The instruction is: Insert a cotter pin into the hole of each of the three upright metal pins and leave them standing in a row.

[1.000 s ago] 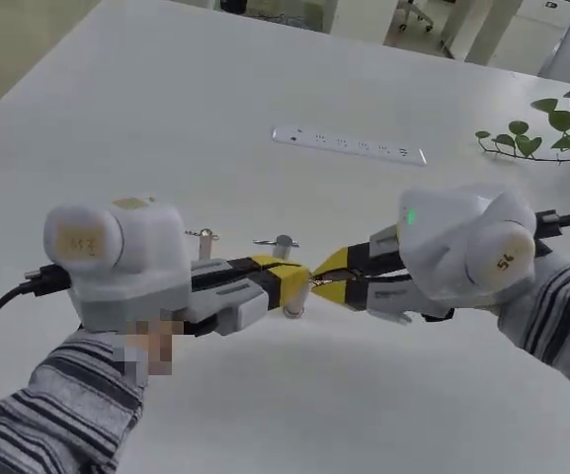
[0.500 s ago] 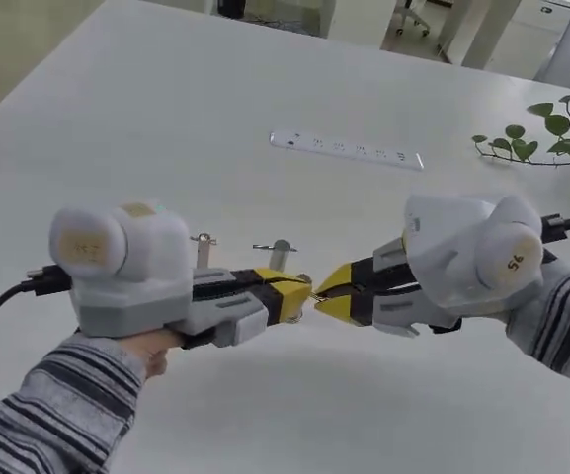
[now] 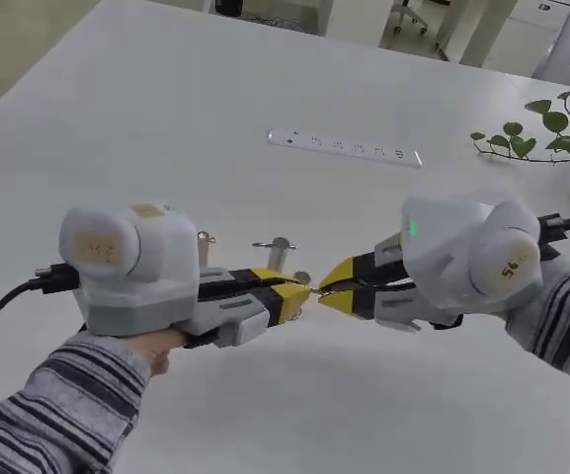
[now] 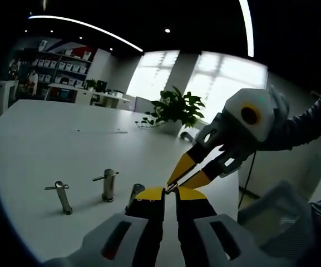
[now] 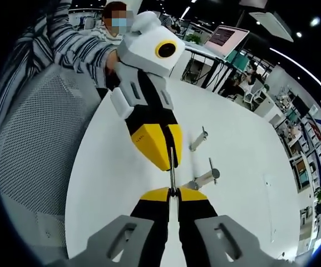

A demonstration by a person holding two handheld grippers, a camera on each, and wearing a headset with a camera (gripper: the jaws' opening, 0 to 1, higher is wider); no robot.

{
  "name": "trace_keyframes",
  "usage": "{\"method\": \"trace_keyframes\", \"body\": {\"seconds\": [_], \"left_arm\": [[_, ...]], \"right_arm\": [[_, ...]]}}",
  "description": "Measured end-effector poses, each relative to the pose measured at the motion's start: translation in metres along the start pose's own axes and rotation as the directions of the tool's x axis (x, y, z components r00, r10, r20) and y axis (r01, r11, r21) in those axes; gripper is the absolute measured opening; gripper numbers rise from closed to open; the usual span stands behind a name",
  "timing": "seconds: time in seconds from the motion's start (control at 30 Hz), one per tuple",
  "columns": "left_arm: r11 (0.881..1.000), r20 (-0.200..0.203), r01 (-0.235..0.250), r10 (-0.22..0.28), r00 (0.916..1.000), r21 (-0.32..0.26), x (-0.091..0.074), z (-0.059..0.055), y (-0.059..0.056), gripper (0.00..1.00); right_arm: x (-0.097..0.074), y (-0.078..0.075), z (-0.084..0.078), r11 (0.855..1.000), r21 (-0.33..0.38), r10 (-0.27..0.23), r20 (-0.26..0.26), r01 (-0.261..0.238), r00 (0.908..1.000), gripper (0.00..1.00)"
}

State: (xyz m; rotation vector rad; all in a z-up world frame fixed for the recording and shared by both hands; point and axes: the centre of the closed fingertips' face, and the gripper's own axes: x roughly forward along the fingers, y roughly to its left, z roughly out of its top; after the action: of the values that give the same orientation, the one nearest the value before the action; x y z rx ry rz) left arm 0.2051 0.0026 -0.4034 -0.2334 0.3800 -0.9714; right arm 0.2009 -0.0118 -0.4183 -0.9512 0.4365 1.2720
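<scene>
Two upright metal pins (image 3: 205,248) (image 3: 279,253) stand on the white table, each with a cotter pin through its head; they also show as pins (image 4: 64,197) (image 4: 109,186). A third metal pin (image 4: 136,194) stands just left of my left gripper's jaws, and its top (image 3: 301,279) peeks out behind the tips. My left gripper (image 3: 301,292) and right gripper (image 3: 324,291) meet tip to tip. A thin cotter pin (image 5: 172,167) runs from my shut right gripper (image 5: 171,193) into the seam of the left gripper's shut yellow jaws.
A white power strip (image 3: 346,148) lies farther back on the table. A potted plant's leaves (image 3: 551,133) reach in at the far right. Cables trail from both grippers. A mesh chair (image 5: 32,144) stands beside the table.
The grippers stay tip to tip and have shifted slightly toward me. The third pin's top now shows behind the left tips, where its base showed below them before.
</scene>
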Motion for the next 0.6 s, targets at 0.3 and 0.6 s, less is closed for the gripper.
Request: {"method": "trace_keyframes", "body": {"seconds": [0.3,0.6], "left_arm": [[0.987,0.022,-0.110,0.108,0.9939,0.113,0.000,0.003,0.016,0.19],[0.946,-0.038,-0.222,0.237,0.9707,0.235,0.003,-0.013,0.036,0.31]], "right_arm": [[0.002,-0.008,-0.013,0.999,-0.031,-0.027,-0.043,0.026,0.9987,0.00],[0.005,-0.014,-0.030,0.999,-0.022,-0.042,-0.075,0.040,0.9963,0.00]]}}
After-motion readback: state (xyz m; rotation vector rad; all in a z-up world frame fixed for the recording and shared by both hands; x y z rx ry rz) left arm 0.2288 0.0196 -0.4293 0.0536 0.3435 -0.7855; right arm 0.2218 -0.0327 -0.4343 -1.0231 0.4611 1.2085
